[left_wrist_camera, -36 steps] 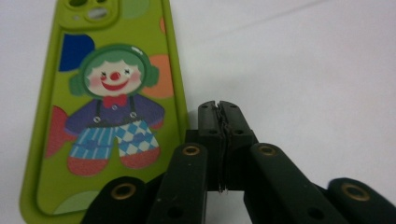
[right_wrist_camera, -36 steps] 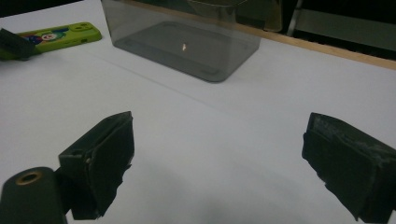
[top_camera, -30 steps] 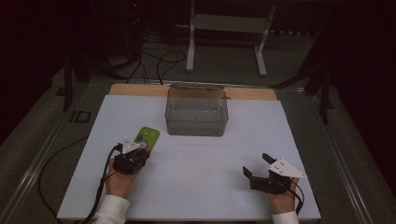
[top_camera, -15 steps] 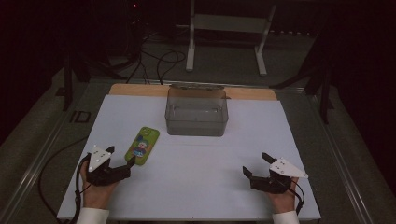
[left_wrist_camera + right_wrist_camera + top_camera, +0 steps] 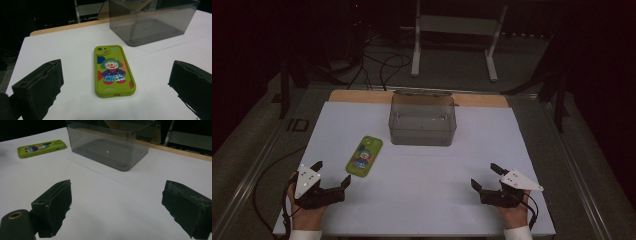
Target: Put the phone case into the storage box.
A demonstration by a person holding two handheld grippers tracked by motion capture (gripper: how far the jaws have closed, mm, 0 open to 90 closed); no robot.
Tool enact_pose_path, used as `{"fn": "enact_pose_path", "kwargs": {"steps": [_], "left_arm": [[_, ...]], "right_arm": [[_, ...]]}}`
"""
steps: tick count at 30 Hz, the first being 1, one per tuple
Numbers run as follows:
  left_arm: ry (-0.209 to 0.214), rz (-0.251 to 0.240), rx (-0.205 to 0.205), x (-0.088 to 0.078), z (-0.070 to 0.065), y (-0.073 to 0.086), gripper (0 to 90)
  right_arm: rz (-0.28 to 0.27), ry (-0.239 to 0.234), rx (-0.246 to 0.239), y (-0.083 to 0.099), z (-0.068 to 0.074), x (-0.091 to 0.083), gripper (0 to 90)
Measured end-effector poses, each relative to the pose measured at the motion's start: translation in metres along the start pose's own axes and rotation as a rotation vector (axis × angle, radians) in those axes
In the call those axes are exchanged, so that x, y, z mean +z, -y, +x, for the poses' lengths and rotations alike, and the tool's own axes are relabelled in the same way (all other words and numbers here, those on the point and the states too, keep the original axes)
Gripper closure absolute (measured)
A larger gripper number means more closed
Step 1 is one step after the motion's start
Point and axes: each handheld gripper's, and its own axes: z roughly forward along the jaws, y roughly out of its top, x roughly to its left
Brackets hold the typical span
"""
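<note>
While I watch the high view, my left hand-held gripper [image 5: 332,176] sits at the lower left of the frame, low over the white bench [image 5: 422,210], with its jaws spread wide and nothing between them. They have just been opening, and the phone [image 5: 364,156] lies free just beyond their tips, up and to the right, flat on the bench with its clown picture facing up. In the left gripper view the phone [image 5: 113,71] lies in the middle of the frame, ahead of the two black jaws at the lower left and lower right corners; neither pad touches it, and its camera end points away from me.

My right hand-held gripper [image 5: 483,176] rests at the lower right of the high view, well apart from the phone, its jaws also standing open and empty. In the right gripper view the phone [image 5: 41,148] shows at the upper left, far off, lying on its back.

A grey see-through box [image 5: 422,120] stands upright at the upper middle of the bench, near the phone but not touching it. I see it at the upper right of the left gripper view [image 5: 155,22] and at the top centre of the right gripper view [image 5: 107,147].
</note>
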Motion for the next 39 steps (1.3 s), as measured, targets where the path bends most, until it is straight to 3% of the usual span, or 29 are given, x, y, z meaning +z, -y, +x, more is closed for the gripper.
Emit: {"fn": "enact_pose_path", "kwargs": {"steps": [11,18,26,39], "left_arm": [[0.022,0.108,-0.029,0.009,0.003,-0.005,0.0],[0.035,0.164,-0.007,0.02,0.002,-0.016,0.0],[0.014,0.269,0.024,0.04,0.005,-0.024,0.0],[0.027,0.403,0.066,0.072,0.003,-0.036,0.0]], "right_arm": [[0.007,-0.003,-0.003,0.0,0.002,0.002,9.3],[0.012,-0.002,-0.002,0.001,0.001,0.003,9.4],[0.016,-0.002,0.0,0.001,0.001,0.004,9.4],[0.017,-0.002,0.002,0.001,0.001,0.004,9.4]]}}
